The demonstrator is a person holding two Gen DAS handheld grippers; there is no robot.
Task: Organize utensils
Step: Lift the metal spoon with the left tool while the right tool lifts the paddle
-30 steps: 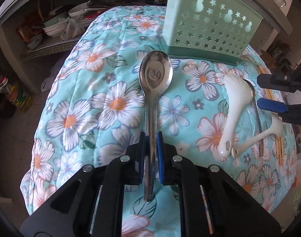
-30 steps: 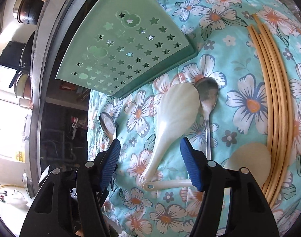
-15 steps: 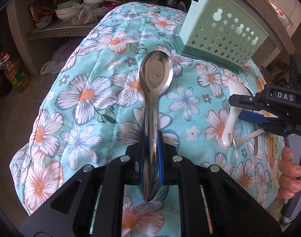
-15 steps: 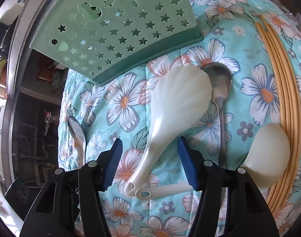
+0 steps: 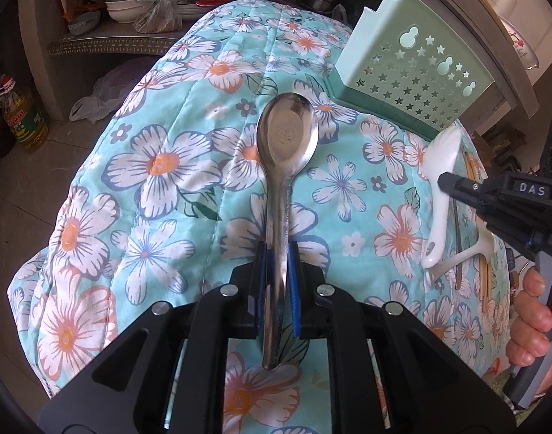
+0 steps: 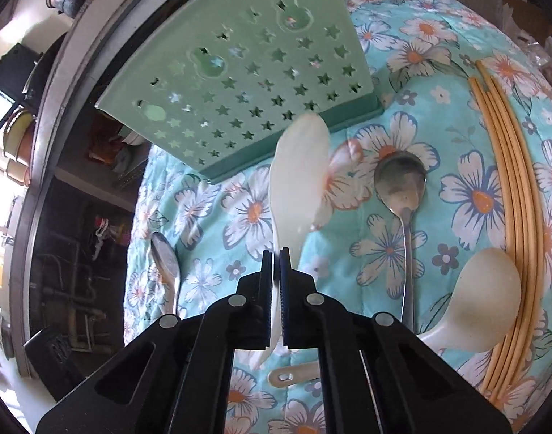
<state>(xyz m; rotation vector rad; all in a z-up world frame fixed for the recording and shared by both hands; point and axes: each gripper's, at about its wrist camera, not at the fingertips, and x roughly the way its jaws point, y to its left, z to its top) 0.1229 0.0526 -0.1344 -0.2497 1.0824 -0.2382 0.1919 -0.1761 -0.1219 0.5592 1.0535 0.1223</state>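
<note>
While clamped, steel spoon [image 5: 287, 144] and white paddle [image 6: 297, 177] point toward the holder [image 6: 247, 83].

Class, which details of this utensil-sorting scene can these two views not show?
- Green holder interior: both views show only its perforated wall.
- White paddle handle grip: right view, tool covers it.
- Chopsticks ends: cut off at right view's edge.

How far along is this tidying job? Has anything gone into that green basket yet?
Barely started: no utensil shows in the green basket. In hand: the left gripper clamps a metal spoon, the right gripper a white rice paddle. Left on the cloth: another spoon, a beige paddle and chopsticks.
</note>
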